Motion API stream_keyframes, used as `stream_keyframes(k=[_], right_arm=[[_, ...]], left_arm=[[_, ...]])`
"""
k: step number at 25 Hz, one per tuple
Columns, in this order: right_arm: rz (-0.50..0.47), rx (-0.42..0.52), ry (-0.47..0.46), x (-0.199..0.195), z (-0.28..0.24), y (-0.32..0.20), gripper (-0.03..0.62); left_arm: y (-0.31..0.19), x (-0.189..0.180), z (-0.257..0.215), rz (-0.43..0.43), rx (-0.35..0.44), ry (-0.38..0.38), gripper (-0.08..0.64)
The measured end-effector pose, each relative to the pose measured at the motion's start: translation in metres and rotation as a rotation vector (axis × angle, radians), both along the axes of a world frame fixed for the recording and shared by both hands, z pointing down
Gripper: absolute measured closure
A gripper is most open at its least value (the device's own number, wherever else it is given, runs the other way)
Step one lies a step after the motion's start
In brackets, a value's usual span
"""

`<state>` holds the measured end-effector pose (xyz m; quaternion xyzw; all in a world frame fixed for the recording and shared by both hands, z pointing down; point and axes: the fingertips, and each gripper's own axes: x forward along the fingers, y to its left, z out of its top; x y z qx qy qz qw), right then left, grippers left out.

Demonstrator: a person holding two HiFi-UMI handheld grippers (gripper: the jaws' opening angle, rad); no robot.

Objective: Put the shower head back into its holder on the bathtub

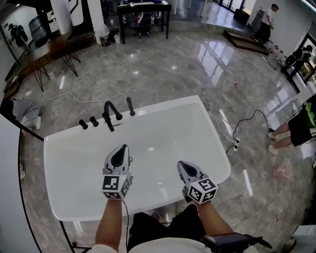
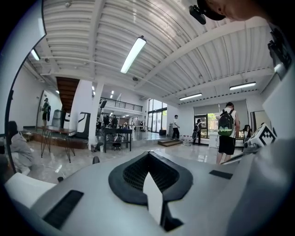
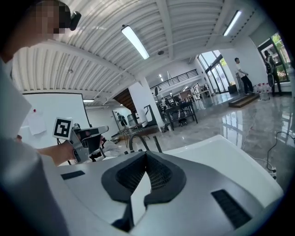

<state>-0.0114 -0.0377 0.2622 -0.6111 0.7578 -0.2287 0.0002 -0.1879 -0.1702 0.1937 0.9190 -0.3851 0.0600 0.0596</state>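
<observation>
The white bathtub (image 1: 207, 128) fills the middle of the head view. Its black fittings stand on the far left rim: two knobs (image 1: 88, 122), a curved spout (image 1: 111, 109) and the slim black shower head (image 1: 131, 106), upright beside the spout. My left gripper (image 1: 120, 150) hangs over the tub's near half, shut and empty. My right gripper (image 1: 183, 166) is beside it to the right, also shut with nothing in it. The right gripper view shows its jaws (image 3: 146, 159) closed together, the left gripper (image 3: 80, 136) at the left and the spout (image 3: 137, 140) beyond. In the left gripper view its jaws (image 2: 148, 161) meet.
Cables (image 1: 232, 133) trail over the glossy marble floor to the right of the tub. A person's legs (image 1: 284, 136) stand at the right edge. Black tables (image 1: 143, 12) are at the back, and someone in grey crouches at the far left (image 1: 27, 111).
</observation>
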Motion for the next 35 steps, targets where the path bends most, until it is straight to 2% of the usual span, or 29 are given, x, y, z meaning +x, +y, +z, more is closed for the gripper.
stream_keyframes(k=[4,8,12,18,25,29,35], right_arm=[[-0.036,0.067,0.044,-0.005,-0.043,0.016,0.584],[-0.047,0.126,0.049,0.008,-0.076,0.043,0.584],[-0.065,0.148,0.072,0.037,-0.105,0.071,0.584],[-0.148,0.188,0.124,0.068,-0.142,0.130,0.584],[-0.214,0.213,0.109,0.098,-0.166,0.191,0.585],[-0.245,0.228,0.078,0.099,-0.180,0.212,0.584],[-0.304,0.269,0.088,0.074,-0.206,0.236,0.585]], left_arm=[[0.033,-0.023,-0.030,-0.008,0.004,0.004,0.543],[0.077,-0.024,-0.055,-0.012,-0.011,0.003,0.543],[0.130,0.012,-0.068,-0.002,-0.024,0.035,0.543],[0.214,0.080,-0.088,0.019,-0.033,0.062,0.543],[0.288,0.111,-0.112,-0.015,-0.022,0.051,0.543],[0.320,0.109,-0.135,-0.042,0.004,0.041,0.543],[0.352,0.078,-0.154,-0.105,0.007,0.036,0.543]])
